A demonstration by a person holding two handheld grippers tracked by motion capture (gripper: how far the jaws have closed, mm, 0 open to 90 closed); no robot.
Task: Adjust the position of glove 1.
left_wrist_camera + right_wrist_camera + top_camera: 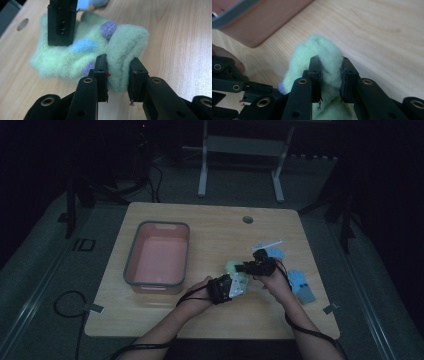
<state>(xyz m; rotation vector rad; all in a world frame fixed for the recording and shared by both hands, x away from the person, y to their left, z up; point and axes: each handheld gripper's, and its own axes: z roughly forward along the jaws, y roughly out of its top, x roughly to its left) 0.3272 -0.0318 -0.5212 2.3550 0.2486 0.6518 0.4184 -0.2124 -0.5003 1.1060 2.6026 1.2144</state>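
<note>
High view: person at wooden worktop (210,227), both grippers meeting over a pale green fuzzy sock (233,267) right of centre, just beside the pink bin (157,256). Left gripper (117,76) fingers clamped on one bunched end of the sock, fleece squeezed into a thick fold between the pads. Right gripper (331,77) fingers likewise pinched on the other end, fabric bulging above the pads. One grip at each end looks meant to keep the limp sock spread between the two hands for lifting, likely toward the bin, though that's a guess.

Sock: soft, fluffy pile, mint green with blue and purple oval spots, floppy, no stiffness, compresses easily. Bin: rigid rectangular tub, rounded corners, grey rim, smooth pink inside, nothing in it. Worktop: light wood grain, smooth, round cable hole at the far edge. Two light blue socks (300,286) lie at the right, apart from the grippers.
</note>
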